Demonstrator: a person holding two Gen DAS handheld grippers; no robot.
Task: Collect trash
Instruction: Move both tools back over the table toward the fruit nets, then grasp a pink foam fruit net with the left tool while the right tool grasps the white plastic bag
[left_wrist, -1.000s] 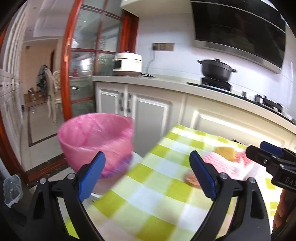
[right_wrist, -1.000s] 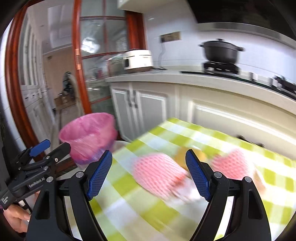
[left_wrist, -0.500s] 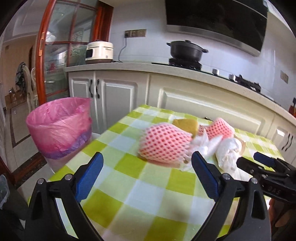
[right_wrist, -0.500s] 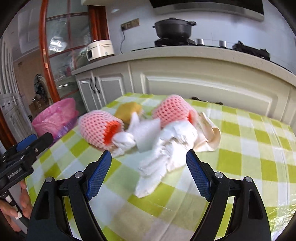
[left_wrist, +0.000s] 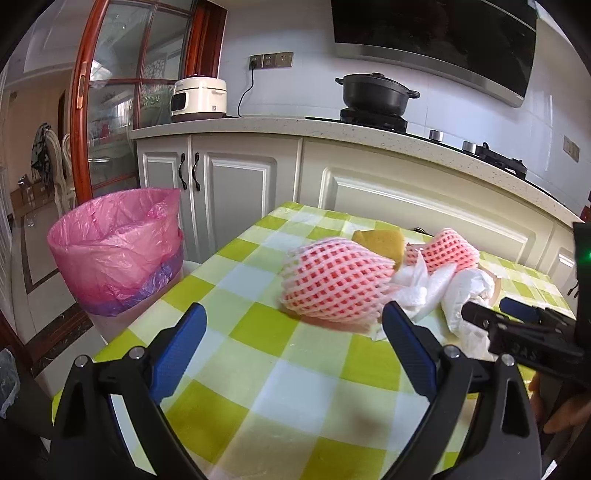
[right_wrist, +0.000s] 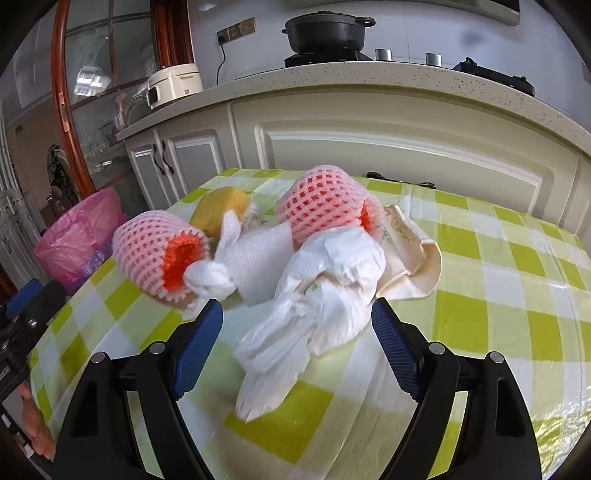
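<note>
Facing the trash pile, both grippers wide open and empty.

The right gripper (right_wrist: 297, 347) has the crumpled white plastic bag (right_wrist: 317, 295) straight ahead between its jaws, long axis running toward it; the left gripper (left_wrist: 293, 347) faces the pink foam net (left_wrist: 332, 284), the bin (left_wrist: 114, 251) off left.

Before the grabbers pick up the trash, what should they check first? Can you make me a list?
1. Left gripper open and holding nothing: ok.
2. Right gripper open and holding nothing: ok.
3. Left gripper lined up with the nearer foam net: ok.
4. Right gripper lined up with the white plastic bag: ok.
5. Pink-lined trash bin open beside the table: ok.
6. Whether the bag is tangled with the other trash: cannot tell.
</note>
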